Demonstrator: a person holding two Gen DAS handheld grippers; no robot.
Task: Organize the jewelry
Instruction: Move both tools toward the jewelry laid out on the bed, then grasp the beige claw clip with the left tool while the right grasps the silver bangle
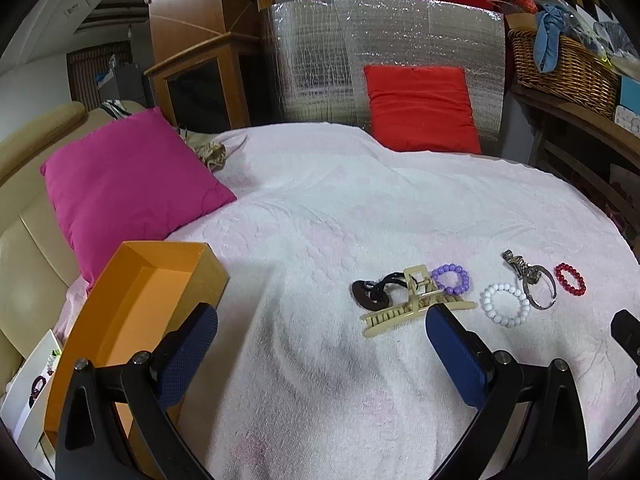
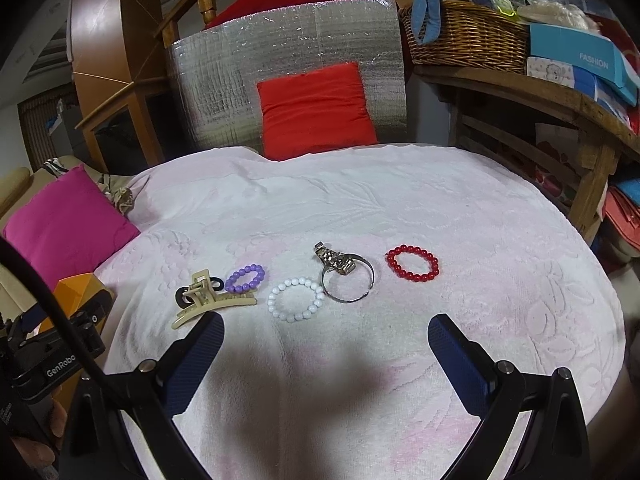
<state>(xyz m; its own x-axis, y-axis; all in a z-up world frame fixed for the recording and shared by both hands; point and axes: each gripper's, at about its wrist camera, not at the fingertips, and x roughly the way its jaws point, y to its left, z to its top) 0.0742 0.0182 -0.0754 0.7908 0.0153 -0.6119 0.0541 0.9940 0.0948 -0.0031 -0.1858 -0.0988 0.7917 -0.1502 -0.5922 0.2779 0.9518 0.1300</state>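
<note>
Both tools gape wide, empty; the beige plastic claw clip (image 1: 416, 306) lies lengthwise just ahead of the left tool (image 1: 320, 356), nearer it than the right tool (image 2: 326, 354).

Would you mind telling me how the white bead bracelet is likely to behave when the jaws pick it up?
The white bead bracelet is a loop of separate round beads, so it probably sags rather than staying rigid. The glossy beads may slip between flat pads. Lying flat on the soft towel, it seems unlikely to roll.
</note>
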